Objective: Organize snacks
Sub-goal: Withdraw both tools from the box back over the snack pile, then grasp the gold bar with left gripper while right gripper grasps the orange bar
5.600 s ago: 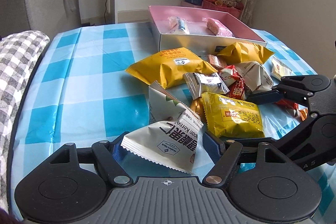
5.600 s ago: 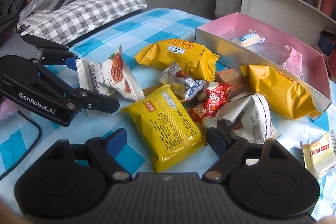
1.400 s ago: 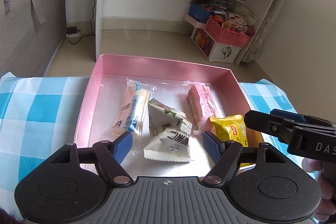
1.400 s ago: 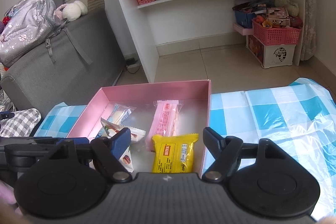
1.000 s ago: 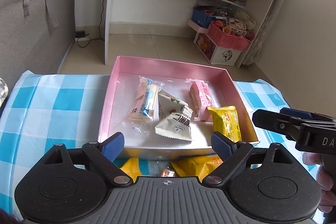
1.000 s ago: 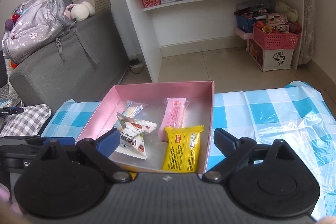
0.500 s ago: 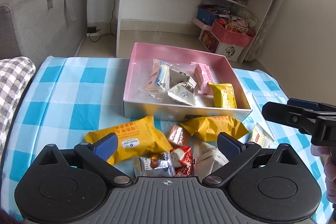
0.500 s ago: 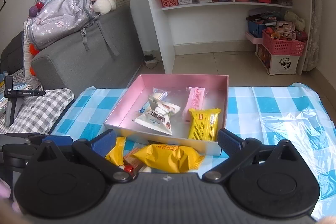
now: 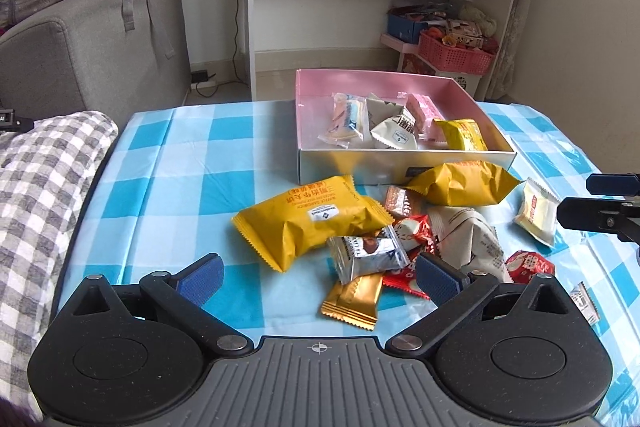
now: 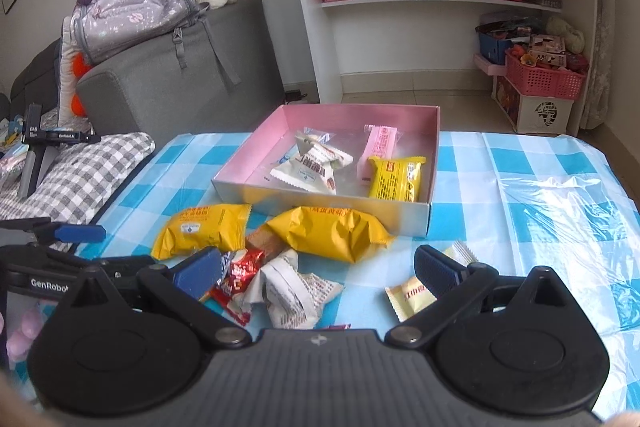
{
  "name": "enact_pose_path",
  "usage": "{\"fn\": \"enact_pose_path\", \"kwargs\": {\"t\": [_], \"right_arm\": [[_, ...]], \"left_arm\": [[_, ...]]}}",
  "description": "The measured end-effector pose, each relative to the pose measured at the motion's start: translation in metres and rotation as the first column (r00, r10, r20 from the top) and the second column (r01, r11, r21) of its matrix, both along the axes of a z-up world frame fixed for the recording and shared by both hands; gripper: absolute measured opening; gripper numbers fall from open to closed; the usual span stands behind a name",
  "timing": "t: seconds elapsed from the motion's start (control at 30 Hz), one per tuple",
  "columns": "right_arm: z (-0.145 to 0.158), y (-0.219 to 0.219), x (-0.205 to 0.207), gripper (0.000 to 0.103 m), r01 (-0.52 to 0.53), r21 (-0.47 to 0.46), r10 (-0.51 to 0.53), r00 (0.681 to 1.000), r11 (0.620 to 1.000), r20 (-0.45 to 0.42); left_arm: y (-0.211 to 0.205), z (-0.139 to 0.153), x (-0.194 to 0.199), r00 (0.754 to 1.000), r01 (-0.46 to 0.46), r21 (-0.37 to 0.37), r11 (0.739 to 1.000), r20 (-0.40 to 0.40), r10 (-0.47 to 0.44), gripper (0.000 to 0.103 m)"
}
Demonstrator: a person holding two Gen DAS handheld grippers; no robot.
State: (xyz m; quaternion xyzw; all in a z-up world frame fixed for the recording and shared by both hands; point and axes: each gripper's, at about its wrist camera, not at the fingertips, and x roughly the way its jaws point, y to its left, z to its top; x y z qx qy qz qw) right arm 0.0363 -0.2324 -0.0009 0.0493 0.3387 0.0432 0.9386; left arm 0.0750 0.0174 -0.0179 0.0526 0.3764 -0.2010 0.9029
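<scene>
Pink box (image 9: 382,79) sits at 12 o'clock on the blue-check tablecloth (image 9: 192,163) w/ 4 snacks inside: 1 clear-wrapped bar, 1 white triangular pack (image 9: 394,131), 1 pink bar, 1 small yellow pack (image 9: 460,135). Loose pile in front incl. 2 big yellow bags (image 9: 312,221), 1 silver candy, 1 gold wafer. Left gripper (image 9: 318,277) & right gripper (image 10: 318,269): both jaws spread fully, having just been opening, gripping nothing.

Both grippers are held angled downward. The left gripper (image 9: 318,277) is spread wide, its jaws having just been opening, with nothing gripped. The right gripper (image 10: 318,269) is likewise fully spread, freshly opened, and grips nothing.
</scene>
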Motion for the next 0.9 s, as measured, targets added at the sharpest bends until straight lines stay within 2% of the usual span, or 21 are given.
{"fn": "enact_pose_path", "kwargs": {"t": [0.33,0.63,0.83,0.9], "right_arm": [[-0.025,0.000,-0.029,0.103,-0.075,-0.091,0.074,0.997,0.993,-0.016],[-0.057,-0.011,-0.055,0.103,-0.134,-0.139,0.121,0.988,0.981,-0.097],[-0.077,-0.022,-0.063,0.103,-0.119,-0.148,0.096,0.983,0.982,-0.156],[-0.079,-0.023,-0.064,0.103,-0.126,-0.148,0.106,0.985,0.981,-0.135]], "left_arm": [[0.002,-0.036,-0.015,0.997,0.072,0.006,0.997,-0.008,-0.072,0.102],[-0.014,-0.067,-0.016,0.983,0.184,0.040,0.982,0.009,-0.185,0.102],[-0.027,-0.072,-0.007,0.982,0.183,0.057,0.981,0.038,-0.186,0.101],[-0.030,-0.072,-0.004,0.983,0.177,0.056,0.983,0.041,-0.179,0.100]]}}
